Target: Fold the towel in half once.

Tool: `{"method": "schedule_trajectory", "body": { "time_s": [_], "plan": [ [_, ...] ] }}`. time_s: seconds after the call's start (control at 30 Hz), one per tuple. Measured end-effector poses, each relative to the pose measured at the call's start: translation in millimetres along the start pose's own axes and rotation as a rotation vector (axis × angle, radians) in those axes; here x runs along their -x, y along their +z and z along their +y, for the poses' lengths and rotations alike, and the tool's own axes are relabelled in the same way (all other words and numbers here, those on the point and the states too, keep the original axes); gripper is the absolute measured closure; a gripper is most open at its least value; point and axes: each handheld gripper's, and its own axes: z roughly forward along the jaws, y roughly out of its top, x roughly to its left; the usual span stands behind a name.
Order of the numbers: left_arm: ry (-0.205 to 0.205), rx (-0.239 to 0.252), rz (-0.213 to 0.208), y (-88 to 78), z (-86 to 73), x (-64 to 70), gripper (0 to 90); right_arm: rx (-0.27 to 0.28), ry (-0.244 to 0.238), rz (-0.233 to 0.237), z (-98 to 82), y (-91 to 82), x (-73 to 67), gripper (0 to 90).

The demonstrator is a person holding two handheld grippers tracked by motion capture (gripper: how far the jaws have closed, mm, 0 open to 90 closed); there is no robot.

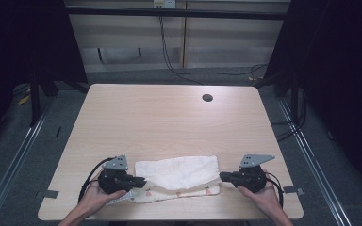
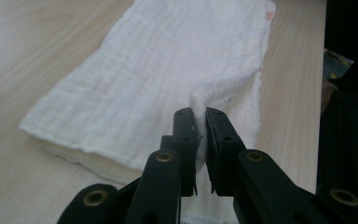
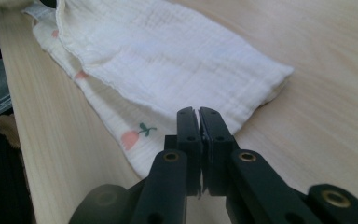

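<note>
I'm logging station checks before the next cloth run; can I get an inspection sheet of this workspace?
Surface: wooden table, bare apart from the cloth.
Job's things: white cloth with fruit print, folded, at the near edge.
Clutter: nothing seen.
Grippers: left gripper pinches a raised cloth fold; right gripper shut on the cloth's edge.
Cables: black cable on the floor beyond the table.
Surroundings: dark curtains at both sides.

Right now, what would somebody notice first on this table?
A folded white crinkly cloth with small pink fruit prints lies at the near edge of the pale wooden table. A black tool sits at each end: the left tool pinches a raised fold of it, and the right tool is shut over its edge.
</note>
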Motion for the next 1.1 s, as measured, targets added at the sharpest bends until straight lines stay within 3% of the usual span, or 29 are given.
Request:
{"method": "schedule_trajectory", "body": {
  "time_s": [0.2, 0.3, 0.53, 0.73, 0.8, 0.9, 1.07, 1.1],
  "plan": [
    [0.022, -0.023, -0.001, 1.9, -2.3, 5.9, 81.4, -0.038, -0.009, -0.010, -4.1, 3.7, -2.2, 84.1],
    [0.037, -0.005, -0.001, -0.8, 0.0, 10.5, 78.2, -0.044, -0.003, -0.003, -5.6, 3.8, -4.2, 82.0],
    [0.029, 0.039, -0.021, -10.4, 0.0, 8.5, 72.4, -0.032, -0.006, 0.010, -5.8, -0.1, -8.3, 76.6],
    [0.011, 0.041, 0.014, -9.5, 0.3, -0.7, 73.1, -0.012, -0.020, 0.033, -2.5, -1.3, -12.2, 73.9],
    [0.004, 0.024, 0.036, -5.6, 0.9, -6.3, 73.0, 0.010, -0.021, 0.047, 0.0, -3.5, -13.6, 72.7],
    [-0.015, -0.009, 0.065, 0.8, 0.6, -16.2, 71.9, 0.018, -0.010, 0.031, 3.1, -3.8, -12.2, 70.0],
    [-0.025, -0.046, 0.089, 7.8, -1.9, -22.1, 71.7, -0.003, 0.001, 0.007, 7.1, 8.6, -6.1, 66.5],
    [-0.026, -0.041, 0.077, 11.4, -1.5, -24.2, 72.4, -0.024, 0.001, 0.008, 12.0, 23.0, -2.7, 65.7]
  ]
}}
